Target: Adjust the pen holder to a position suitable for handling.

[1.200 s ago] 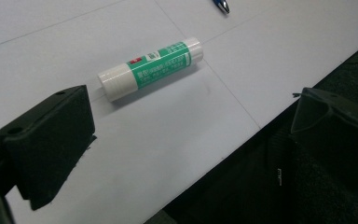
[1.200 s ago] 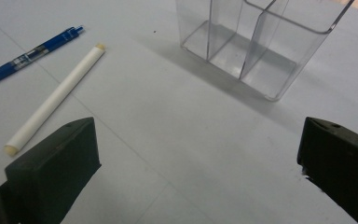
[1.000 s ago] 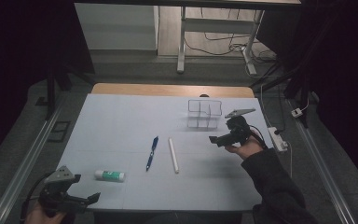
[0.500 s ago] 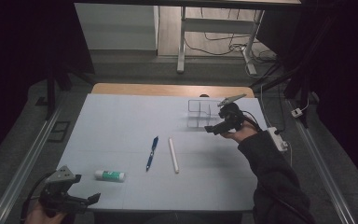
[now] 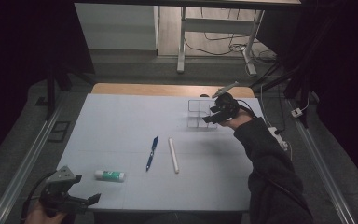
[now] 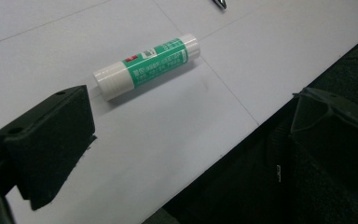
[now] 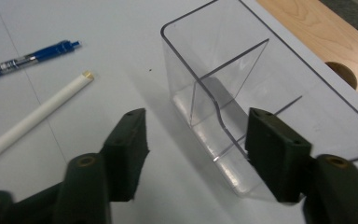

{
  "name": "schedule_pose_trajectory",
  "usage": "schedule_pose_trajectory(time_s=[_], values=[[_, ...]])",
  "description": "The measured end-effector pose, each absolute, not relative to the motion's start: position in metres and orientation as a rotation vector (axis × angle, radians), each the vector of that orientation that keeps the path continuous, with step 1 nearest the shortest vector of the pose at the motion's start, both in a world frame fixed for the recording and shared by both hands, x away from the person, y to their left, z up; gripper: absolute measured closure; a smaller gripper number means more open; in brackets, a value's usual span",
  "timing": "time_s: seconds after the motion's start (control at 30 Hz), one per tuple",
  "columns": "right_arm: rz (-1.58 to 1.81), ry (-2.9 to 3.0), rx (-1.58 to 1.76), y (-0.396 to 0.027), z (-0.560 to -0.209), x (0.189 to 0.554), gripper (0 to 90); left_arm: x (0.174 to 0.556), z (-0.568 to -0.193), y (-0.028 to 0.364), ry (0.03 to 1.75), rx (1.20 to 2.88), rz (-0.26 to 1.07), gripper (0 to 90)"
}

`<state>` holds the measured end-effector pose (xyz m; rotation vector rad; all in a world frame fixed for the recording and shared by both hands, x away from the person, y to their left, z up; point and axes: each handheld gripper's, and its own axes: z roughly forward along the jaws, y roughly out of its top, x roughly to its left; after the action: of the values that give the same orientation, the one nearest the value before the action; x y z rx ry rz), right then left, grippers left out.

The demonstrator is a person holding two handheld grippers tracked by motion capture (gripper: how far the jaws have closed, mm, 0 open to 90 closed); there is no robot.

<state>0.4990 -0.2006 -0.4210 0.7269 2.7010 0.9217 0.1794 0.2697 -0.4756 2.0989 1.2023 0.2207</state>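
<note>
A clear plastic organizer box (image 5: 196,113) with inner dividers stands at the far right of the white table (image 5: 121,121). My right gripper (image 5: 209,119) is at its right side. In the right gripper view the jaws (image 7: 200,140) have just been closing and stand partly open, with the organizer's (image 7: 223,74) near wall between them; the left pad is apart from it. My left gripper (image 5: 91,200) hangs open at the table's front left corner. Its jaws (image 6: 191,126) are wide apart and hold nothing, and a green and white glue stick (image 6: 147,65) lies just beyond them.
A blue pen (image 5: 152,152) and a white stick (image 5: 173,155) lie side by side mid-table, and the glue stick (image 5: 109,175) lies near the front left. A strip of wooden desk (image 7: 317,28) with a round hole runs behind the organizer. The front edge is close to my left gripper.
My right gripper has moved away from me and slightly left, up to the organizer, and its jaws have narrowed. The left gripper has stayed where it was.
</note>
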Motion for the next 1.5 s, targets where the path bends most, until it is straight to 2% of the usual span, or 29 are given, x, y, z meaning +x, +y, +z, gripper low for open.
schedule_pose_trajectory(time_s=[0.63, 0.9, 1.2, 1.37, 1.5], values=[[0.751, 2.865, 0.545, -0.181, -0.429, 0.535, 69.7, 0.180, -0.476, 0.270, 1.199, 2.103, 0.216, 0.0], [0.687, 2.902, 0.492, -0.176, -0.433, 0.539, 76.3, 0.180, -0.476, 0.270, 1.200, 2.104, 0.214, 0.0], [0.634, 2.909, 0.434, -0.173, -0.432, 0.537, 79.1, 0.180, -0.476, 0.270, 1.200, 2.106, 0.213, 0.0], [0.637, 2.912, 0.381, -0.172, -0.432, 0.535, 88.0, 0.180, -0.476, 0.269, 1.200, 2.107, 0.214, 0.0], [0.645, 2.911, 0.400, -0.173, -0.432, 0.536, 88.5, 0.180, -0.476, 0.269, 1.200, 2.107, 0.214, 0.0]])
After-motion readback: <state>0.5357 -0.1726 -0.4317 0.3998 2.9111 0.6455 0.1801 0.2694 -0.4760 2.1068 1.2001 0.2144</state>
